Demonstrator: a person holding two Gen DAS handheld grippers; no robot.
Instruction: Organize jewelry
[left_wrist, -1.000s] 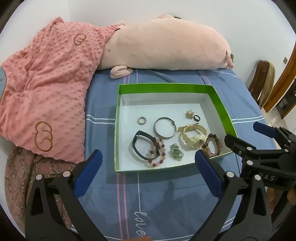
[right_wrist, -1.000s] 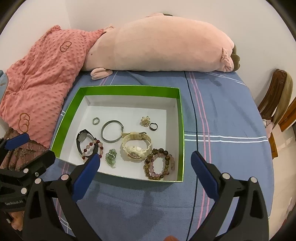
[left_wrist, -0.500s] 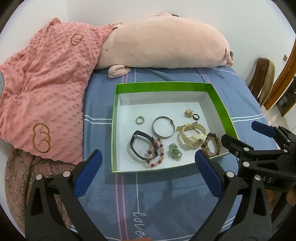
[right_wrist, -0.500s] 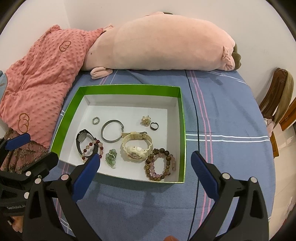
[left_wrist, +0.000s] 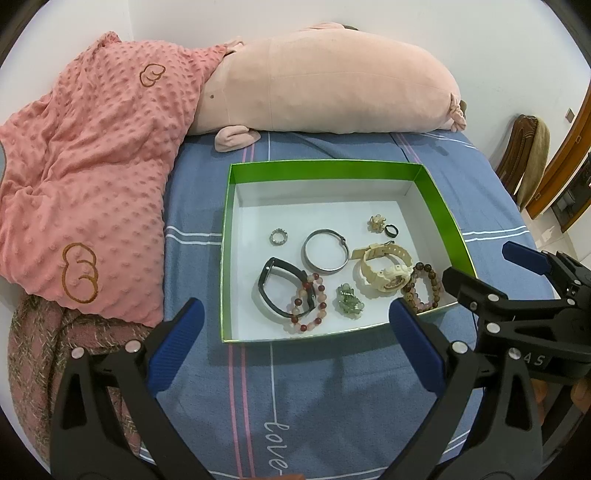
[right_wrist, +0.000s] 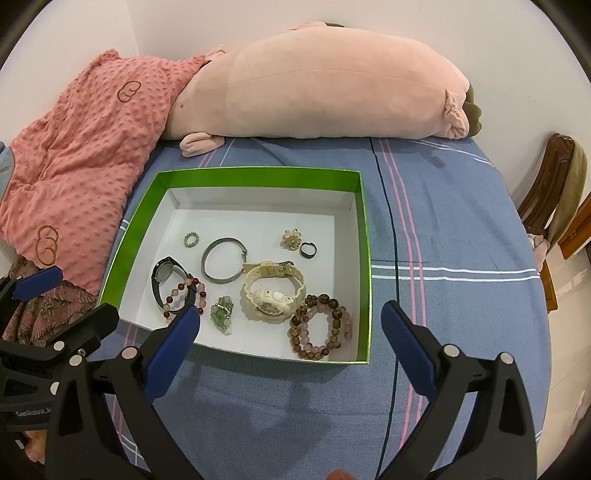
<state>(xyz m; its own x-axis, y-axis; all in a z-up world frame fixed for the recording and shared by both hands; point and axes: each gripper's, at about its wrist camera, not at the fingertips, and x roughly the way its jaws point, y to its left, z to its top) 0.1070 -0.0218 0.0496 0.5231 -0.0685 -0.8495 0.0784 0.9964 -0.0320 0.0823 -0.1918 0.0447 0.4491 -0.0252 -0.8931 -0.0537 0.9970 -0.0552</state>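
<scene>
Jewelry: all of it lies inside the green-walled box (left_wrist: 439, 206) on the blue striped bedsheet (left_wrist: 332, 387), none lifted out.
Far left: pink dotted blanket (left_wrist: 85, 177), with the long pink plush pillow (left_wrist: 325, 85) behind the box.
Left gripper (left_wrist: 293, 341): hovers over the sheet at the box's near edge – jaws spread wide, holding nothing.
Box, left part: small beaded ring (left_wrist: 277, 236), black watch (left_wrist: 280, 290) overlapped by a red-and-pink bead bracelet (left_wrist: 308, 302).
Box, middle: silver bangle (left_wrist: 326, 250), green stone charm (left_wrist: 348, 300).
Box, right part: gold flower piece (left_wrist: 376, 223), black ring (left_wrist: 391, 231), cream watch (left_wrist: 384, 271), brown bead bracelets (right_wrist: 320, 331) – touching the cream watch.
Right gripper (right_wrist: 290, 332): near the box's front right corner, jaws wide apart, empty.
Far right: wooden chair (right_wrist: 546, 206) beside the bed.
</scene>
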